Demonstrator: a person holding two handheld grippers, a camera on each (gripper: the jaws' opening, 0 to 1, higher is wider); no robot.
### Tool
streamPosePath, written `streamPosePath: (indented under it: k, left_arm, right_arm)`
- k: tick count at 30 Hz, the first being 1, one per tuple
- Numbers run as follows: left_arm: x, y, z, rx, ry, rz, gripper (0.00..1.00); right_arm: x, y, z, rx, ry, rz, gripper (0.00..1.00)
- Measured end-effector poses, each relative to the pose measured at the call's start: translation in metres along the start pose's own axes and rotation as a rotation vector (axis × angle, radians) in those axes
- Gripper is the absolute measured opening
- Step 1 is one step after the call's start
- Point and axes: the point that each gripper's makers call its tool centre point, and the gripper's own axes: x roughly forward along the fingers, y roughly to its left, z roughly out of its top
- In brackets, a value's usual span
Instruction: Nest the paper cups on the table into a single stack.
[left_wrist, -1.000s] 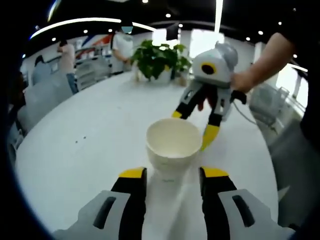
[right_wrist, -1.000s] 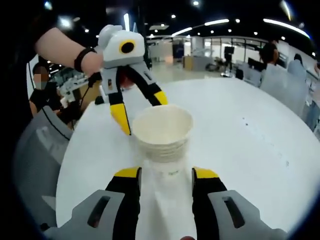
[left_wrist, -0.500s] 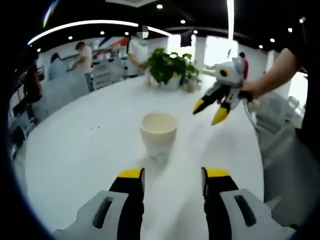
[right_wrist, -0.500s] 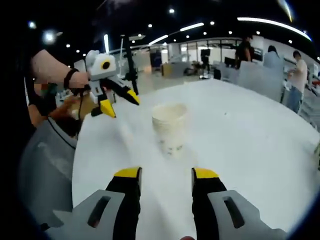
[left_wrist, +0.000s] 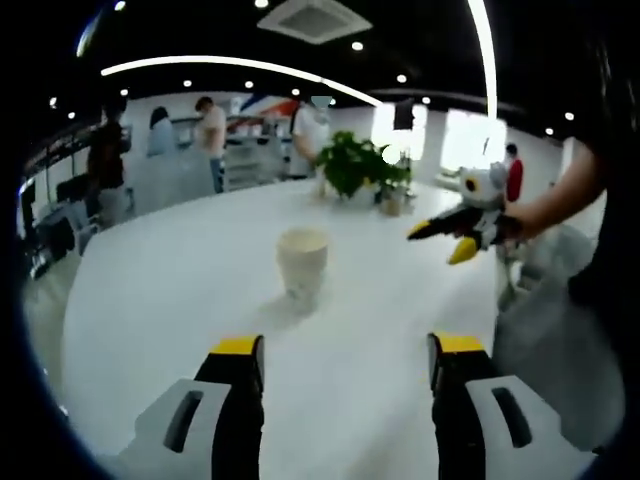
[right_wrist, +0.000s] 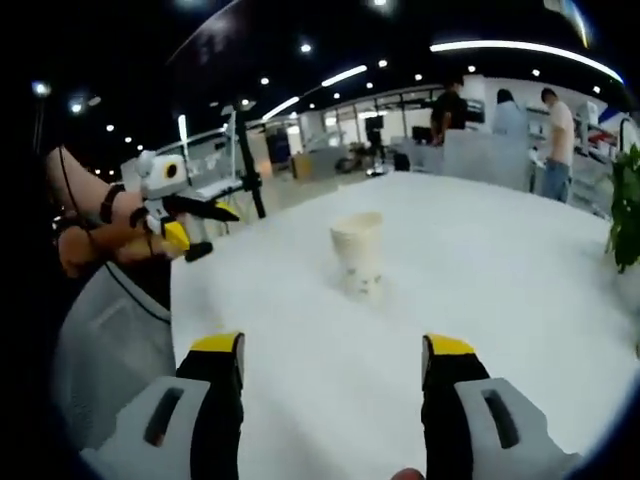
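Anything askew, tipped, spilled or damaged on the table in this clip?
Nothing stands out. The cup stack stands upright on the white table, with no spill near it. The left gripper and the right gripper both have their jaws open and hold nothing, well apart from the stack.

Cream paper cups (left_wrist: 302, 262) (right_wrist: 359, 250) nested into one stack, upright, mouth up, standing alone on the white surface (left_wrist: 180, 300) at 12 o'clock.
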Motion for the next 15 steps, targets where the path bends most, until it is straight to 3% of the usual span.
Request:
streamPosePath:
  k: [4, 7, 9, 15]
  left_arm:
    - [-0.013, -0.002, 0.0, -0.02, -0.037, 0.03, 0.84]
    - [-0.019, -0.003, 0.002, -0.044, -0.067, 0.04, 0.98]
    - [-0.025, -0.002, 0.01, -0.055, -0.121, 0.066, 0.99]
    - [-0.034, -0.001, 0.002, -0.037, -0.086, 0.083, 0.99]
  right_arm:
    - [-0.005, 0.007, 0.003, -0.006, -0.018, -0.011, 0.99]
    - [-0.008, 0.011, 0.005, -0.036, -0.013, -0.009, 1.0]
    - [-0.01, 0.012, 0.005, -0.057, -0.012, -0.012, 1.0]
    - [-0.012, 0.016, 0.007, -0.051, -0.009, -0.008, 1.0]
